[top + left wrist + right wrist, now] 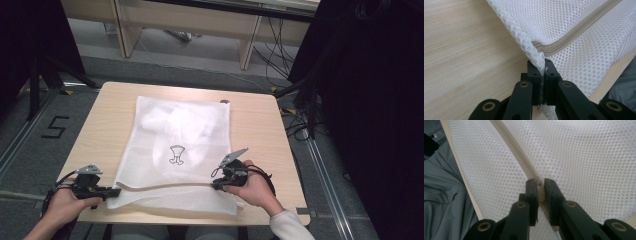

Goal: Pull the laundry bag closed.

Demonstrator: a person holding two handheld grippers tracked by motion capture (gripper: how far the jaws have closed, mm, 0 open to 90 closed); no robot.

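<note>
A light wooden table point(260, 120) stands on grey floor point(200, 65) (cables point(272, 50) trailing), black curtains point(370, 100) alongside.

A light wooden table point(260, 130) stands on grey floor. A small dark round thing point(225, 101) lies at the table's far edge. Left of the table, a black "5" point(54, 127) is marked on the floor. Beyond the table stands pale wooden furniture point(200, 22), with black cables point(277, 60) trailing beside it. Black curtain point(370, 100) hangs to the table's right.
</note>
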